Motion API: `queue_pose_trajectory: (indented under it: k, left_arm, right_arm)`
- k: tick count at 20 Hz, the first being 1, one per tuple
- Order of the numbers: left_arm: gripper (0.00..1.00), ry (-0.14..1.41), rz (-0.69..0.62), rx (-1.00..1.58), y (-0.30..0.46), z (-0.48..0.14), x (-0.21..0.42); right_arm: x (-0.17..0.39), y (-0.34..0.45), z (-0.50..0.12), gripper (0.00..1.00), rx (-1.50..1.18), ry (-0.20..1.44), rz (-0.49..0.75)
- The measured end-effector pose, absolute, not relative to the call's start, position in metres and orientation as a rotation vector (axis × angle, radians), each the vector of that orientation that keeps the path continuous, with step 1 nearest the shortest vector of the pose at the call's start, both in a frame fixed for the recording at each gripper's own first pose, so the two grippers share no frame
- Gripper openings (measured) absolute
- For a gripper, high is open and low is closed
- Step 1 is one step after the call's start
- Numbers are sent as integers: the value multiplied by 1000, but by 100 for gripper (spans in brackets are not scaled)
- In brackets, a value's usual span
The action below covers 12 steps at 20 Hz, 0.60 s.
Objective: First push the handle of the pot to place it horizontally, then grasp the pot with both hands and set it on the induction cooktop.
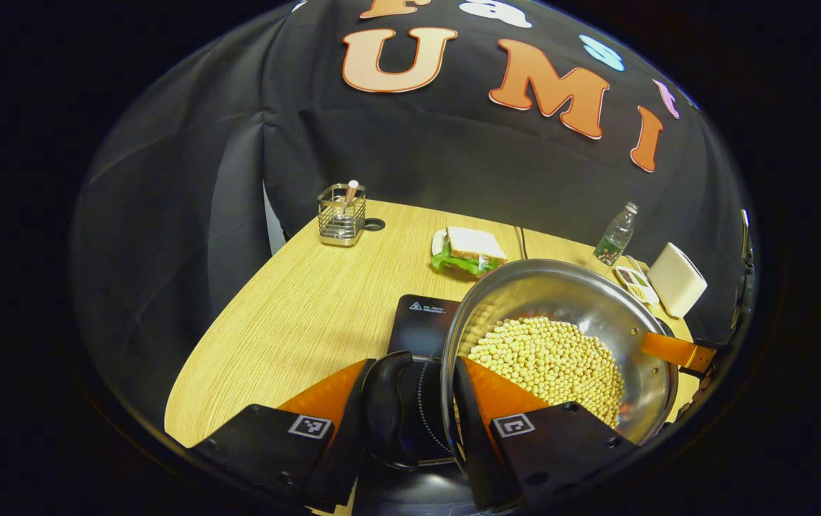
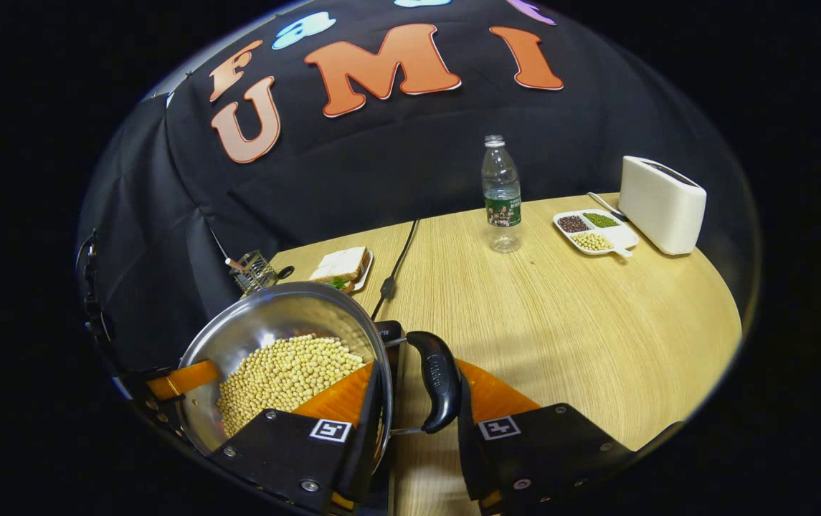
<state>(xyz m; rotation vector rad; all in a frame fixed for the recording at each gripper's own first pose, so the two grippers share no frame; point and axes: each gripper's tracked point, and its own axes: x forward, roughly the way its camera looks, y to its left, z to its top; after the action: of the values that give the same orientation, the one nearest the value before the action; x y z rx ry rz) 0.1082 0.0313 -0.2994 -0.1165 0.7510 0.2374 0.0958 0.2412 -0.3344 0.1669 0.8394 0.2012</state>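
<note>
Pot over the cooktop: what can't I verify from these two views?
- Left gripper view: whether the pot touches the induction cooktop; the pot's body and the left tool hide its base.
- Right gripper view: the cooktop is almost wholly hidden behind the pot and the right tool.
- Both views: the far tool is cut off near the picture's edge, so its grip is unclear.
- Right gripper view: tray contents too small to identify.

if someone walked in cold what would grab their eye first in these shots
A shiny steel pot heaped with pale beans, gripped from both sides: the left gripper straddles one black handle and the rim, the right gripper does the same at the opposite handle. The pot sits over the black induction cooktop on the wooden table.
</note>
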Motion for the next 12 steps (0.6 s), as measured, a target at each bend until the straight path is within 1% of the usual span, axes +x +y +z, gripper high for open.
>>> queue_pose_trajectory:
  k: [2, 3, 4, 5, 6, 8, 10, 11, 12]
  left_arm:
    - [65, 759, 239, -117, 30, -298, 107]
    - [68, 748, 238, -118, 30, -297, 109]
    - [68, 755, 243, -118, 31, -301, 107]
    - [72, 752, 252, -114, 31, -302, 107]
    - [71, 749, 258, -109, 31, -301, 107]
    - [75, 705, 266, -98, 31, -289, 110]
    - [78, 635, 308, -41, 40, -262, 113]
    - [92, 606, 325, -14, 42, -249, 112]
    - [99, 580, 330, 2, 39, -237, 113]
  right_arm:
    - [96, 245, -338, 50, 164, 852, 209]
    - [98, 246, -336, 50, 161, 835, 207]
    - [95, 244, -335, 51, 162, 836, 209]
    - [94, 244, -334, 51, 161, 833, 214]
    - [93, 244, -335, 53, 153, 834, 229]
    - [92, 243, -332, 57, 147, 825, 258]
    - [94, 235, -315, 60, 135, 771, 257]
    - [97, 228, -306, 65, 128, 743, 251]
    - [97, 220, -298, 69, 117, 720, 240]
